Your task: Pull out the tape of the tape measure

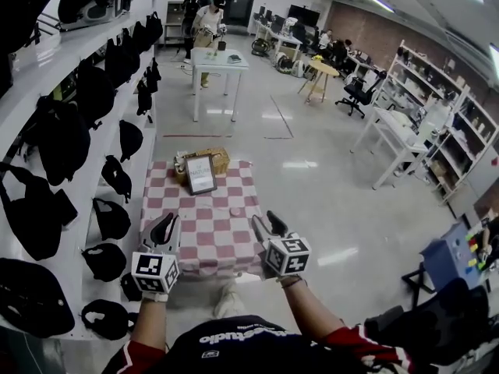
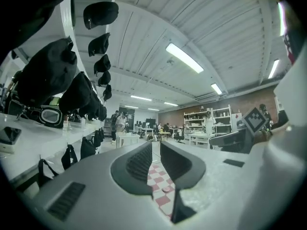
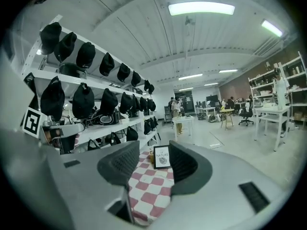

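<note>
A low table with a red-and-white checked cloth [image 1: 210,240] stands in front of me. On it lies a small round pale thing [image 1: 236,210], too small to tell if it is the tape measure; it also shows low between the jaws in the left gripper view [image 2: 166,189]. My left gripper [image 1: 165,226] hovers over the cloth's near left part, its jaws a narrow gap apart with nothing in them [image 2: 156,153]. My right gripper [image 1: 269,223] is held over the near right part, open and empty [image 3: 153,161]. Both are well above the table.
A framed sign [image 1: 200,174] leans against a wicker basket [image 1: 216,157] at the table's far side. White shelves with black bags [image 1: 93,92] run along the left. A white table [image 1: 218,61] with people stands farther back, and desks and racks [image 1: 421,123] on the right.
</note>
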Motion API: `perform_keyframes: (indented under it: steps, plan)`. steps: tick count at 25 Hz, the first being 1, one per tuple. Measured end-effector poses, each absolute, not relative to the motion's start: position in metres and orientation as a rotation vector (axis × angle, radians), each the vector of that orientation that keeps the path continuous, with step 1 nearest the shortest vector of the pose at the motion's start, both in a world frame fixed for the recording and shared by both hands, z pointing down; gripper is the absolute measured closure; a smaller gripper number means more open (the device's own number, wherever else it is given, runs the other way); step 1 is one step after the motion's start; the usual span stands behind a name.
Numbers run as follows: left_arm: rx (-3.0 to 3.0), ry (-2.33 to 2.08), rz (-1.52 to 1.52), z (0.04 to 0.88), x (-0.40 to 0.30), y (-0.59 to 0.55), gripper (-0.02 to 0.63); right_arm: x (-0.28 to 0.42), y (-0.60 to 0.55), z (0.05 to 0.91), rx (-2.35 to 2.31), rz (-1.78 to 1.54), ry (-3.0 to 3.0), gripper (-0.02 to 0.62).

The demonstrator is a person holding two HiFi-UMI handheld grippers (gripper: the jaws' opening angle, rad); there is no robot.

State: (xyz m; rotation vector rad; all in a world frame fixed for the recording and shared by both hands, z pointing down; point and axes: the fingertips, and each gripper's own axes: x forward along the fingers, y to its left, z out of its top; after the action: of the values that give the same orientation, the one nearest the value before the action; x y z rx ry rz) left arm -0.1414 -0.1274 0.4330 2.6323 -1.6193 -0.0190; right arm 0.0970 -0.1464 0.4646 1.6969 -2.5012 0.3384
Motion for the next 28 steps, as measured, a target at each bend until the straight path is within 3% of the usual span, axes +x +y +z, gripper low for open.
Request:
perform_keyframes:
  steps: [11,28]
  plan:
    - [2.618,-1.625,-0.074,0.42,-0.142,-0.123,0.595,0.101,-0.13,0.414,1.761,0.231,-2.569,0.425]
    - [2.658,-1.643,-0.118,0.4,-0.146,-0.103,0.597,0.102,-0.116,0.395,1.8,0.157,-2.644,0.573]
